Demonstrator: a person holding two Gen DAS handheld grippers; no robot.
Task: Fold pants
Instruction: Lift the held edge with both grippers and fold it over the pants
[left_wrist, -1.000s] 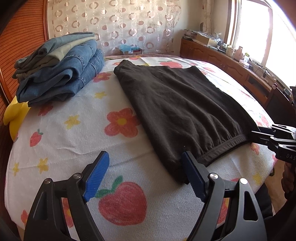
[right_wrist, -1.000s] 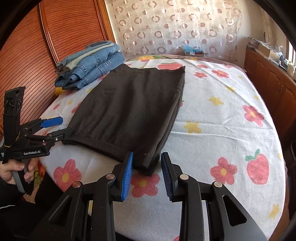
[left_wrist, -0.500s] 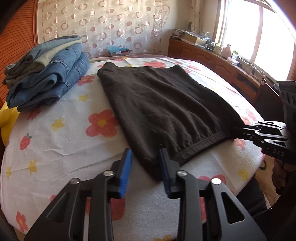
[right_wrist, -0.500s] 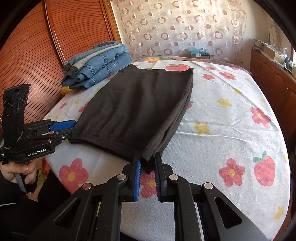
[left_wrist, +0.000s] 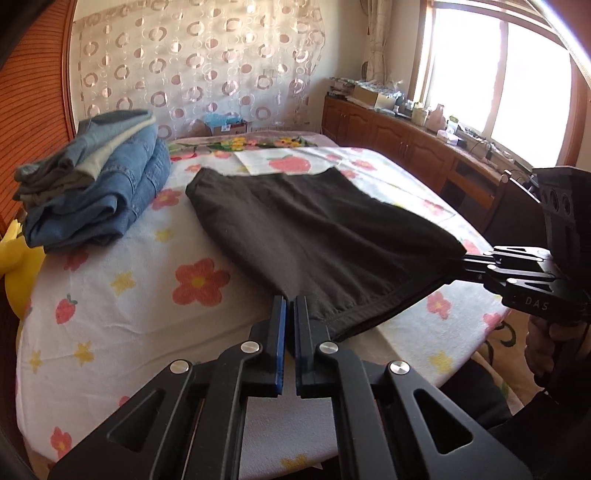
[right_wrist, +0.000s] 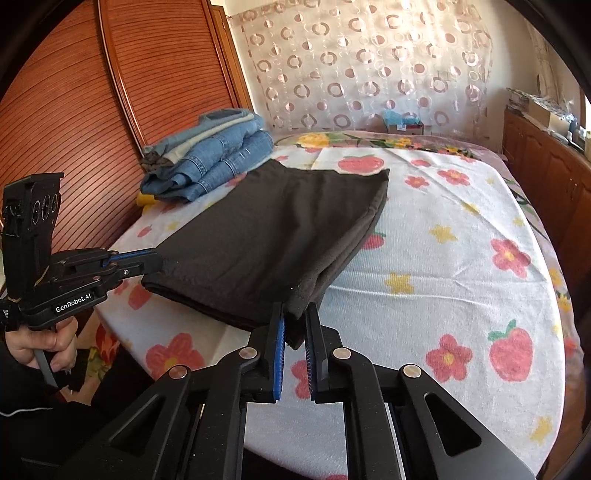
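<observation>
Dark brown pants (left_wrist: 314, 236) lie folded lengthwise on the flowered bed cover; they also show in the right wrist view (right_wrist: 273, 236). My left gripper (left_wrist: 290, 306) is shut on the near left corner of the pants' hem. My right gripper (right_wrist: 295, 314) is shut on the near right corner. Both corners are lifted off the bed, the near edge stretched between the grippers. The right gripper also shows in the left wrist view (left_wrist: 465, 260), and the left gripper in the right wrist view (right_wrist: 155, 258).
A stack of folded jeans (left_wrist: 99, 192) sits at the far left of the bed (left_wrist: 110, 325), beside the wooden headboard (right_wrist: 110, 110). A yellow toy (left_wrist: 18, 266) lies at the left edge. A wooden cabinet (left_wrist: 406, 147) runs under the window on the right.
Both grippers closed on the near corners of the pants and lifted them off the bed. The left gripper was wide open a second ago.
</observation>
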